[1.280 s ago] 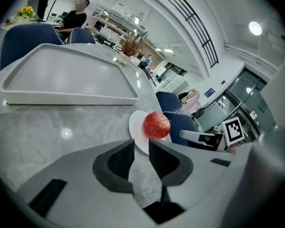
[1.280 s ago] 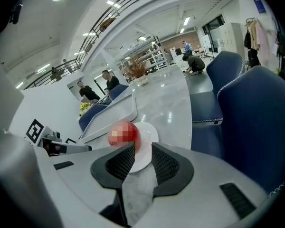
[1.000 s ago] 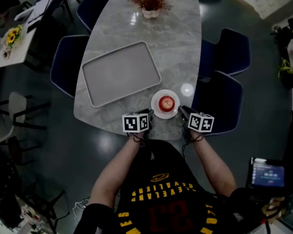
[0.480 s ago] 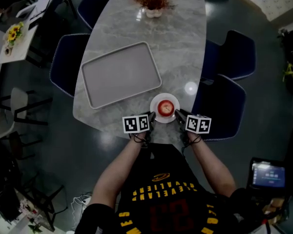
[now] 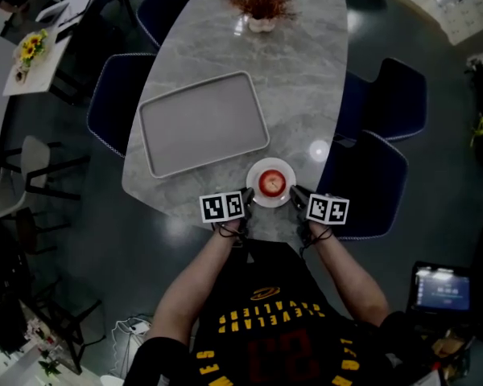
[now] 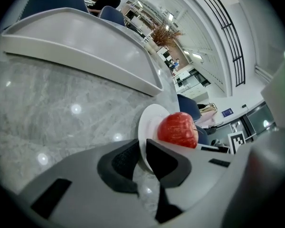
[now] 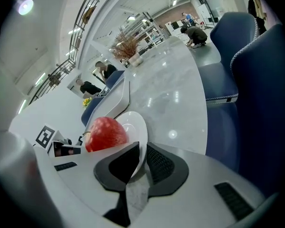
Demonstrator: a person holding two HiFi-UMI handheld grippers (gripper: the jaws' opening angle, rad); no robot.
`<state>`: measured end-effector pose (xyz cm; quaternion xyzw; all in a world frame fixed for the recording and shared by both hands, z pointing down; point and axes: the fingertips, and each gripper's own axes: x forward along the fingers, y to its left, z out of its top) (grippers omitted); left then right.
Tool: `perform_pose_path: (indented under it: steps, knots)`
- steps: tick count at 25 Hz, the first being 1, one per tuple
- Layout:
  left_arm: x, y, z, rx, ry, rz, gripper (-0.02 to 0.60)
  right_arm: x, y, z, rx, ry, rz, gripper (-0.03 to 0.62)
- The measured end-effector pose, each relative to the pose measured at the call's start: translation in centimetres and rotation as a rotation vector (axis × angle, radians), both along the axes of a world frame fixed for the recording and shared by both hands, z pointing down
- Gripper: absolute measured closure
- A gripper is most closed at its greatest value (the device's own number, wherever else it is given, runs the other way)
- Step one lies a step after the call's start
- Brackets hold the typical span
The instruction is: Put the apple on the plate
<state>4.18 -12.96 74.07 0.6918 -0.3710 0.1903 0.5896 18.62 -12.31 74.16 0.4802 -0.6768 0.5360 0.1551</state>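
Note:
A red apple point(image 5: 272, 182) rests on a small white plate point(image 5: 271, 163) near the table's front edge. My left gripper point(image 5: 248, 196) is at the plate's left side. In the left gripper view the plate point(image 6: 149, 122) has its rim between the dark pads point(image 6: 118, 163), with the apple point(image 6: 178, 129) just beyond, and the left gripper point(image 6: 141, 158) is shut on that rim. My right gripper point(image 5: 295, 193) is at the plate's right side. Its jaws have just been closing. The plate point(image 7: 133, 127) rim sits between them, beside the apple point(image 7: 106, 133), and the right gripper point(image 7: 142, 163) holds the rim.
A large grey tray point(image 5: 203, 123) lies on the marble table point(image 5: 306, 79) behind and left of the plate. A dried plant in a pot point(image 5: 262, 2) stands at the far end. Dark blue chairs point(image 5: 378, 183) stand round the table.
The head view has shifted a little. Both grippers stay at the plate's two sides, slightly closer in. The apple and the plate keep their place on the table.

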Motion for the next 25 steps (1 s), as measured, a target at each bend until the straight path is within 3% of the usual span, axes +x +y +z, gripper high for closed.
perform_pose_path:
  steps: [17, 25]
  knots:
    - [-8.5, 1.4, -4.6, 0.058, 0.023, -0.297, 0.531, -8.8, -2.6, -5.6, 0.057, -0.147, -0.223, 0.553]
    - [-12.2, -0.3, -9.0, 0.097, 0.093, -0.373, 0.535, -12.7, -5.8, -9.3, 0.076, -0.247, -0.27, 0.556]
